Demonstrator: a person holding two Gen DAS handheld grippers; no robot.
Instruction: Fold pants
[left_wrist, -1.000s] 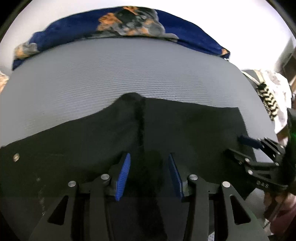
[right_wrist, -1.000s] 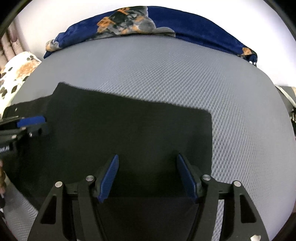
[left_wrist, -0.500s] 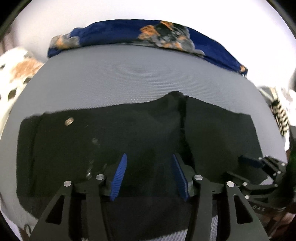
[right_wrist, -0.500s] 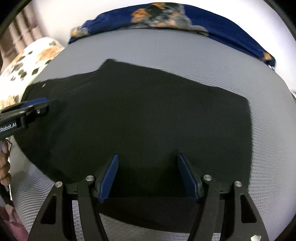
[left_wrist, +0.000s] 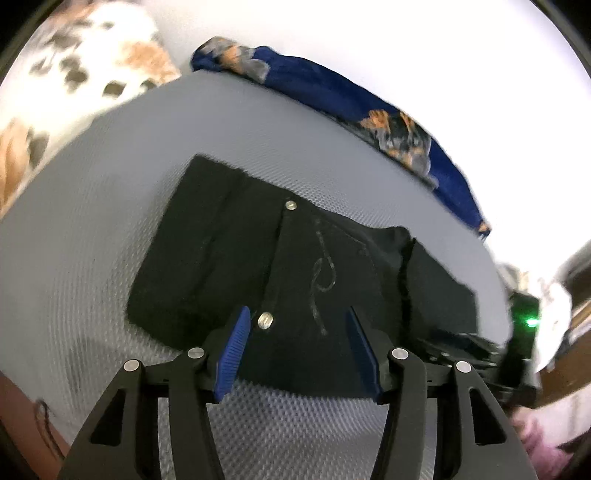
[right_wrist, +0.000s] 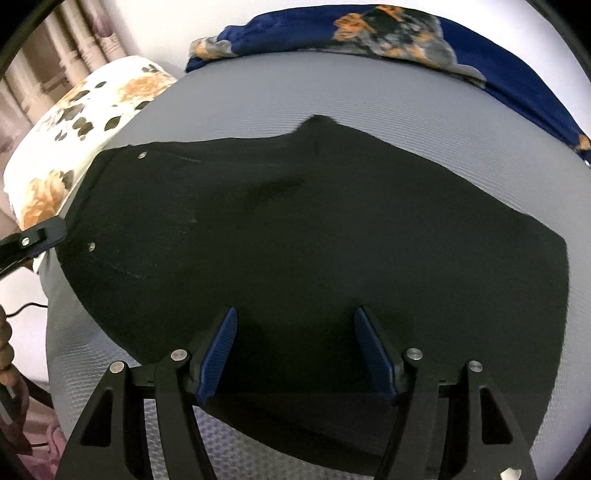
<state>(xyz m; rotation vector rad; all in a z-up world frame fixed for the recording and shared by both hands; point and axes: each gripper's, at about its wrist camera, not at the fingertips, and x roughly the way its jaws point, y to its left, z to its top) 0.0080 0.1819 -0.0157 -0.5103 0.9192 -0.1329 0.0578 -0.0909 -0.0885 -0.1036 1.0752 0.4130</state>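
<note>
Black pants (left_wrist: 314, 266) lie flat on the grey mesh bed cover (left_wrist: 92, 258), with a metal waist button (left_wrist: 265, 319) close to my left gripper's pads. My left gripper (left_wrist: 295, 314) hovers over the waist end; its jaws are opening and no cloth is pinched between them. My right gripper (right_wrist: 295, 312) stands open above the pants (right_wrist: 314, 229) near their front edge, with cloth under it but not gripped. Each gripper shows in the other's view: the right gripper (left_wrist: 461, 343) at the far right, a left finger (right_wrist: 40, 236) at the left edge.
A blue dog-print blanket (right_wrist: 406, 33) lies along the far edge of the bed by the white wall. A floral pillow (right_wrist: 74, 122) sits at the left with curtains (right_wrist: 55, 55) behind it. A hand (right_wrist: 7, 354) shows at the lower left.
My left gripper has swept left along the pants to the waist end, rolled, and spread its jaws wider. My right gripper has drifted too, so more of the pants shows.
</note>
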